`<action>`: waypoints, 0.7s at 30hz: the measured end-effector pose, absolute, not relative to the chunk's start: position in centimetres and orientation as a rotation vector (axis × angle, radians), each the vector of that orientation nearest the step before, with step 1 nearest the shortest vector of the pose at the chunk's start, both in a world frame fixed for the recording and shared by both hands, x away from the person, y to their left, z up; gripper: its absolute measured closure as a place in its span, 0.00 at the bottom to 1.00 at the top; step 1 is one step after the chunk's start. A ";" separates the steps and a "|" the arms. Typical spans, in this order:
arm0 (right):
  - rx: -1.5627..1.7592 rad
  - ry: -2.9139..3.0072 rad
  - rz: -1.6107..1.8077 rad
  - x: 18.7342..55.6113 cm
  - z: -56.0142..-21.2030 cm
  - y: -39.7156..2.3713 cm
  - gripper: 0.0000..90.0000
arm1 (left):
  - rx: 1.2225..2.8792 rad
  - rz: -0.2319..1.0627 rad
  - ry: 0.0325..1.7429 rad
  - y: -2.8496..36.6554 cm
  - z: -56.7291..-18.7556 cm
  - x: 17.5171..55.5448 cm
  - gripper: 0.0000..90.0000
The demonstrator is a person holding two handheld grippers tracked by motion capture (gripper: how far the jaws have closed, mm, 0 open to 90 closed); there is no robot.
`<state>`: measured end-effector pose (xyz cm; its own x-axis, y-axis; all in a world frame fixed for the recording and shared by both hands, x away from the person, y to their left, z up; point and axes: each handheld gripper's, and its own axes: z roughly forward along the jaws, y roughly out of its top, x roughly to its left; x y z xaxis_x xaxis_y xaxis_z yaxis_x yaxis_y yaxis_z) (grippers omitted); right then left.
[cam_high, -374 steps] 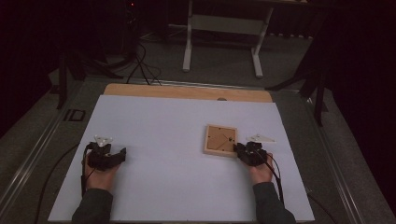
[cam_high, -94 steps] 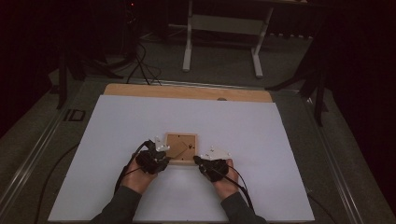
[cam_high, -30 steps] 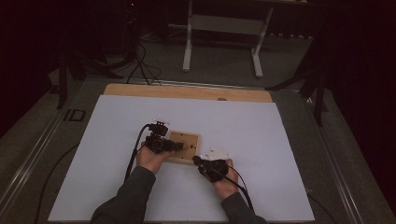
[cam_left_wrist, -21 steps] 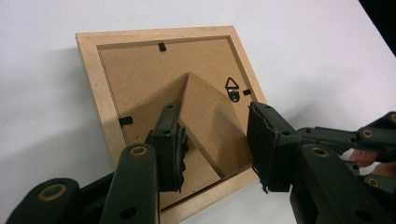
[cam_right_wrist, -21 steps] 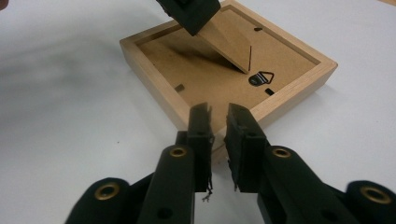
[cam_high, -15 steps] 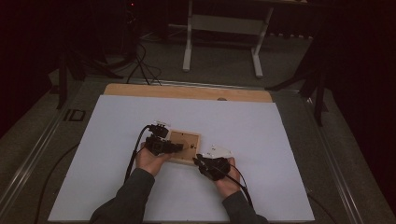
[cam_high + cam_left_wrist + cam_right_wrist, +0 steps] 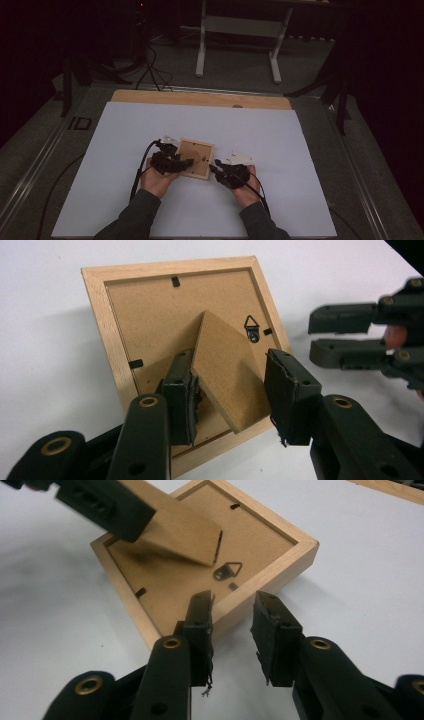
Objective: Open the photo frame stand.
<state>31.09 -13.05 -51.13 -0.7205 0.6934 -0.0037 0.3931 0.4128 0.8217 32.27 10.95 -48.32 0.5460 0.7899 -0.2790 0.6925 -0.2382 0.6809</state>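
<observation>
One square wooden frame (image 7: 150, 340) lies back up, left gripper (image 7: 230, 390) spread around its fibreboard stand (image 7: 225, 370), right gripper (image 7: 231, 625) just opening, empty.

Picture frame (image 7: 150, 330) lower edge hidden behind the jaws, stand flap (image 7: 185, 527) top covered by blurred gripper

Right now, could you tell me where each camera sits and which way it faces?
High view: above the person's side, looking forward and down at the table; both forearms, left gripper, right gripper.
Left gripper view: rides that gripper, faces the picture frame, its stand between its jaws.
Right gripper view: faces the frame's edge.
All share the frame.
</observation>
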 end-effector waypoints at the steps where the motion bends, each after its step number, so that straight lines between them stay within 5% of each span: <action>1: 0.935 2.327 1.220 31.1 -51.1 -13.0 0.75 | 1.992 0.165 1.187 11.0 -48.3 32.1 0.64; 10: 0.974 2.306 1.280 32.4 -50.1 -13.6 0.71 | 1.984 0.245 1.126 11.5 -48.7 30.2 0.64; 21: 0.994 2.436 1.317 34.6 -49.9 -13.4 0.52 | 2.008 0.356 1.008 11.7 -49.1 28.6 0.64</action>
